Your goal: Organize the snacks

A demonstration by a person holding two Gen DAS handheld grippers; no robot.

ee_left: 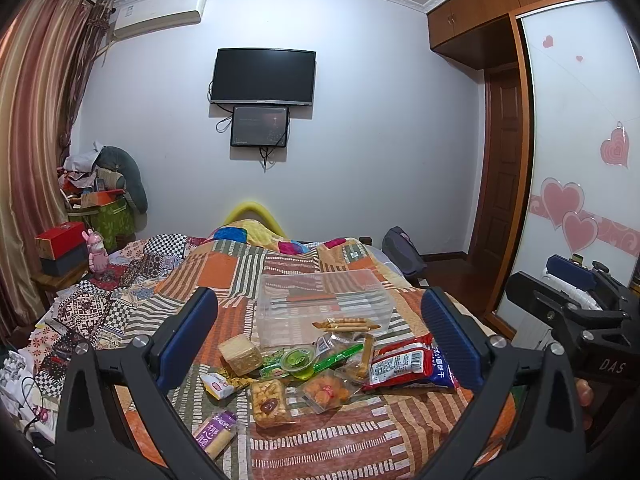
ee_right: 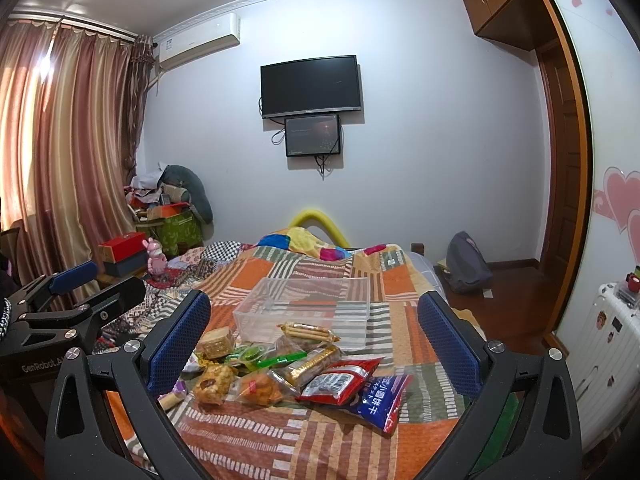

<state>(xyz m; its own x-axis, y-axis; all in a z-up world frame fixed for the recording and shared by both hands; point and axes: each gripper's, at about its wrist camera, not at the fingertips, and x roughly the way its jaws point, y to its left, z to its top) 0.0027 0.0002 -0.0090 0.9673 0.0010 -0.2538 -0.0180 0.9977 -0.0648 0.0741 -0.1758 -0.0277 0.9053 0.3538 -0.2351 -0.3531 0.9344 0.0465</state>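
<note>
A clear plastic box (ee_left: 320,304) (ee_right: 304,308) stands empty on the patchwork bedspread. In front of it lies a heap of wrapped snacks: a red and blue packet (ee_left: 408,364) (ee_right: 360,384), a green jelly cup (ee_left: 298,360), a square cake (ee_left: 240,354), a nut bar (ee_left: 270,402), an orange snack bag (ee_left: 324,390) (ee_right: 260,388) and a purple and white pack (ee_left: 214,434). A biscuit-stick pack (ee_left: 346,325) (ee_right: 308,332) leans on the box front. My left gripper (ee_left: 320,336) is open and empty above the heap. My right gripper (ee_right: 314,336) is open and empty too, and shows in the left wrist view (ee_left: 560,292).
The bed (ee_left: 224,276) fills the middle of the room. A side table with boxes and a pink toy (ee_left: 96,254) stands at its left. A white suitcase (ee_right: 608,344) and a grey bag (ee_right: 466,262) are on the floor at the right. A wardrobe (ee_left: 580,140) lines the right wall.
</note>
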